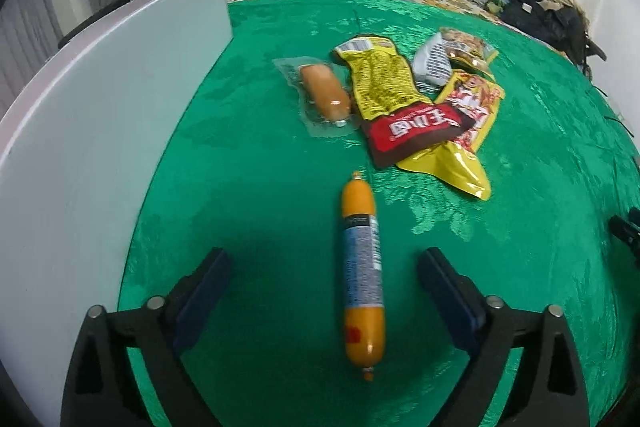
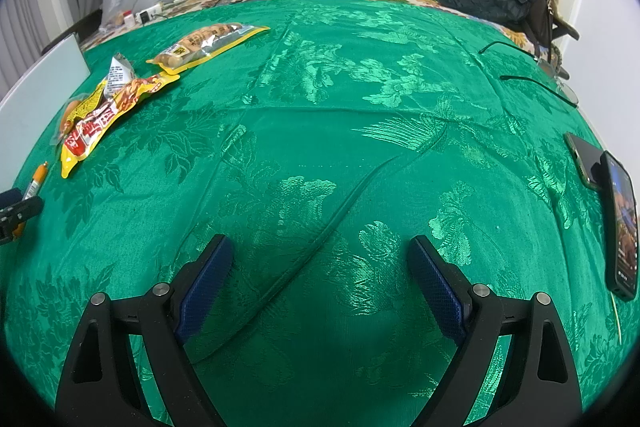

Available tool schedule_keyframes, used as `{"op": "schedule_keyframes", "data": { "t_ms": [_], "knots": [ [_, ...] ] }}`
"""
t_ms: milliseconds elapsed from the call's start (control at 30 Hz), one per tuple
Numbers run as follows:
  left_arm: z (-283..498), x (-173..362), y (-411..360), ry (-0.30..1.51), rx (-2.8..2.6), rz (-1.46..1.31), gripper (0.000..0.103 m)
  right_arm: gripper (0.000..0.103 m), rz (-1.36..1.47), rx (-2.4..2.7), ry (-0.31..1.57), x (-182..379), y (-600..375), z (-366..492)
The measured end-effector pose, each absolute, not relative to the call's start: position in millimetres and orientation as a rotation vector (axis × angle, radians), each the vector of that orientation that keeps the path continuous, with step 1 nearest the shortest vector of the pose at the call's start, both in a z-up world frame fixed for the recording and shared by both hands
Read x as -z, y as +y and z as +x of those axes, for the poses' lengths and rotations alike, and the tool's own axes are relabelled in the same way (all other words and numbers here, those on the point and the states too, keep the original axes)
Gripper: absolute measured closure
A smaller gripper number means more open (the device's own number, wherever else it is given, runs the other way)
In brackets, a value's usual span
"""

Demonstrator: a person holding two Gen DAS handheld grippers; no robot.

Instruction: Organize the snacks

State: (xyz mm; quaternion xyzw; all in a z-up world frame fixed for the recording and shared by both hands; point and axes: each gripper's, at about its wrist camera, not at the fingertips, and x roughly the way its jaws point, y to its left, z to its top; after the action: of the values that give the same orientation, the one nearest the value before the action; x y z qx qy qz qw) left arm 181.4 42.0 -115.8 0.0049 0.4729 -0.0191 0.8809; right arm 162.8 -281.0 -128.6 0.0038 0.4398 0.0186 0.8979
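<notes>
My left tool [image 1: 324, 283] stands wide apart over the sausage [image 1: 362, 277], which lies free on the green bed cover [image 1: 248, 187]. My right tool [image 2: 320, 279] is apart too, with nothing in it. The packets [image 1: 420, 107] beyond are still heaped, so I judge most sorting remains.

Each gripper [image 1: 324, 275] [image 2: 320, 267] has black arms, silver rivets and blue textured pads.
</notes>
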Motion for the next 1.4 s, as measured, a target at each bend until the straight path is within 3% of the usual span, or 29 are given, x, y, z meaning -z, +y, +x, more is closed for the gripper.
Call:
{"op": "schedule_keyframes", "data": {
  "t_ms": [100,1400],
  "knots": [
    [181.3,118.2,43.0,0.974,0.031,0.013,0.000,0.011,0.008,-0.039,0.911,128.5,-281.1,162.8],
    [178.1,119.6,41.5,0.953,0.029,0.005,0.000,0.011,0.009,-0.038,0.911,128.4,-281.1,162.5]
  ]
}}
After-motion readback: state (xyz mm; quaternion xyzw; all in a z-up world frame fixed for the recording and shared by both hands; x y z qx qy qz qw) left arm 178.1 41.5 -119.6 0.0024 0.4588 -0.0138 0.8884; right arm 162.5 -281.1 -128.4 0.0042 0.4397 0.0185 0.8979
